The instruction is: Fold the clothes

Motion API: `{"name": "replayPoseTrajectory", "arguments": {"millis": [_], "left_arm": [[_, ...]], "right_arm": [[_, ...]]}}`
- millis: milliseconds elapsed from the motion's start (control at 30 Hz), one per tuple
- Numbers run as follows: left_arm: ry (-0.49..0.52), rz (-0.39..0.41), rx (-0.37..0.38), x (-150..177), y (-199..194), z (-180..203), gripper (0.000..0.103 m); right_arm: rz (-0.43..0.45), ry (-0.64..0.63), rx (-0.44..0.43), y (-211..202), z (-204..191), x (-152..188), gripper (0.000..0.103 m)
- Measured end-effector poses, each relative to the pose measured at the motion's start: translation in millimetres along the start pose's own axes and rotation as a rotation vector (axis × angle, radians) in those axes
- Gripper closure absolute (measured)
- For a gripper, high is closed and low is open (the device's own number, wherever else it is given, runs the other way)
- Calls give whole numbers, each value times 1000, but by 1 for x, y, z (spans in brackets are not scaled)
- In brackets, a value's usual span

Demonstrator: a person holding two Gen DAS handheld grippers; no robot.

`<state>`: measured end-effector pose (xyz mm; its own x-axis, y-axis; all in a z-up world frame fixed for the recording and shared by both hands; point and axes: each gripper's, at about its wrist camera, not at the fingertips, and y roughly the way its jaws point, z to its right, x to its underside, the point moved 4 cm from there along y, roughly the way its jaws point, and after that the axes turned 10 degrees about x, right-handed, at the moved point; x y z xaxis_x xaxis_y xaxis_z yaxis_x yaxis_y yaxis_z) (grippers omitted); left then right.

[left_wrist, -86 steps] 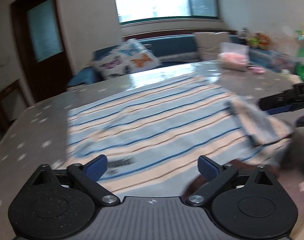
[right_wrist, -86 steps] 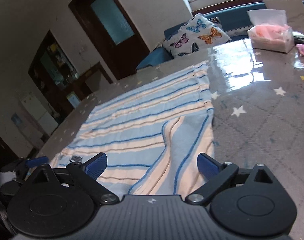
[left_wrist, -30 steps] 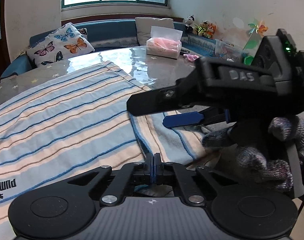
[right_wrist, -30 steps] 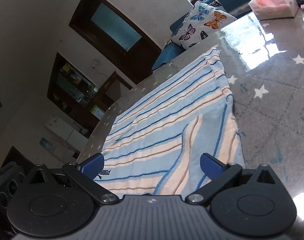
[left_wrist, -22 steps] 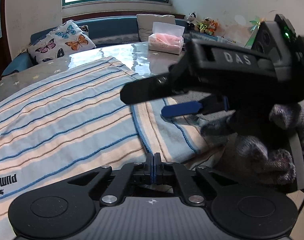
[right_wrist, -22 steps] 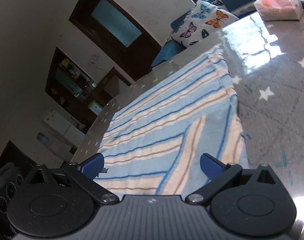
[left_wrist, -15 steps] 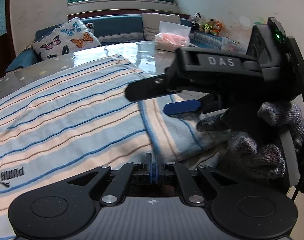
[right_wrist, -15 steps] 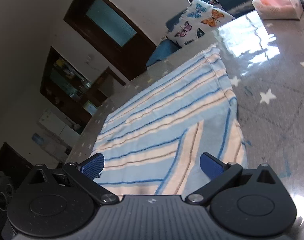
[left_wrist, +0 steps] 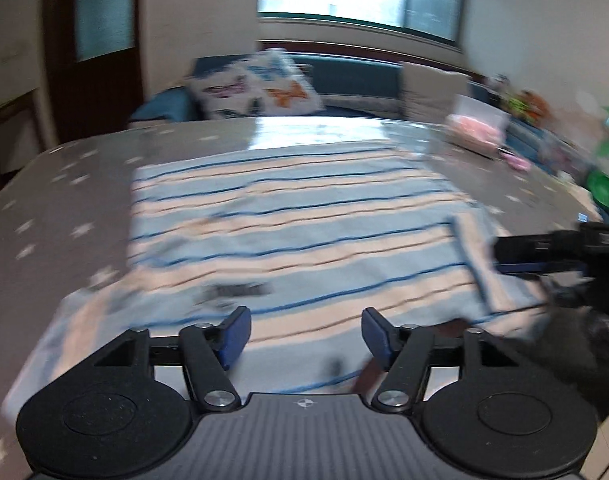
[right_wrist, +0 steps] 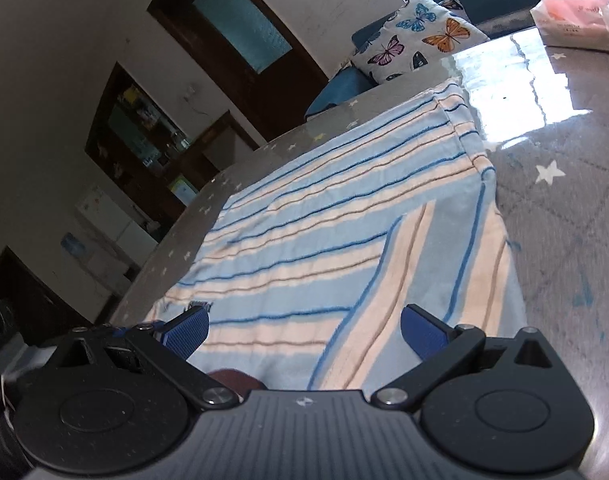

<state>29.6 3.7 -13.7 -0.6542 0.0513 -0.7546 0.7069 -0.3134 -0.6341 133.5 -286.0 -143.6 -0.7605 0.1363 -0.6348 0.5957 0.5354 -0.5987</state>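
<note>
A striped garment (left_wrist: 296, 236) in light blue, cream and dark blue lies flat on the grey star-patterned table (left_wrist: 64, 184). Its right sleeve (right_wrist: 432, 280) is folded in over the body. My left gripper (left_wrist: 302, 332) is open and empty over the garment's near hem; this view is blurred by motion. My right gripper (right_wrist: 304, 326) is open and empty over the near edge by the folded sleeve. It also shows at the right edge of the left wrist view (left_wrist: 544, 256), in a gloved hand.
A tissue box (right_wrist: 576, 20) stands at the table's far right. Toys and a green object (left_wrist: 602, 192) lie along the right side. A butterfly cushion (right_wrist: 416, 40) rests on the blue sofa behind the table. A dark door (right_wrist: 240, 32) is at the left.
My left gripper was shut on the garment's edge close to the right gripper; it has opened, let go and swung left to the middle of the near hem. My right gripper stayed open.
</note>
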Motion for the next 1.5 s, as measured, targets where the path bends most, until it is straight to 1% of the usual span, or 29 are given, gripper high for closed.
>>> {"name": "replayPoseTrajectory", "arguments": {"millis": [133, 233, 367, 500, 600, 667, 767, 900, 967, 1067, 1167, 1233, 1367, 1500], "left_arm": [[-78, 17, -105, 17, -24, -42, 37], [-145, 33, -183, 29, -41, -71, 37], [-228, 47, -249, 44, -57, -102, 37], [-269, 71, -309, 52, -70, -122, 37], [-301, 77, -326, 55, -74, -132, 37], [-319, 71, -334, 58, -74, -138, 37], [-352, 54, -336, 65, -73, -145, 37], [-360, 68, -324, 69, -76, -149, 37], [-359, 72, -320, 69, -76, -150, 38], [-356, 75, -317, 69, -75, -151, 39], [-371, 78, -314, 67, -76, -153, 39], [-378, 79, -317, 67, -77, -154, 39], [-400, 80, -315, 67, -79, -156, 39], [-429, 77, -313, 68, -83, -157, 39]], "right_arm": [[-11, -23, -1, -4, -12, 1, 0], [-43, -94, 33, 4, -29, 6, 0], [-50, -202, 85, 13, -54, 11, 0], [-56, -316, 89, 23, -91, 14, 0], [-71, -391, 83, 35, -118, 18, 0], [-89, -434, 64, 46, -136, 20, 0], [-110, -491, 46, 60, -160, 27, 0], [-124, -589, 45, 75, -186, 40, 0], [-133, -667, 55, 82, -200, 55, 0], [-159, -774, 103, 91, -211, 78, 0], [-112, -846, 120, 85, -218, 89, 0], [-102, -870, 120, 82, -223, 87, 0], [-77, -864, 101, 82, -235, 79, 0], [-88, -867, 93, 94, -245, 82, 0]]}}
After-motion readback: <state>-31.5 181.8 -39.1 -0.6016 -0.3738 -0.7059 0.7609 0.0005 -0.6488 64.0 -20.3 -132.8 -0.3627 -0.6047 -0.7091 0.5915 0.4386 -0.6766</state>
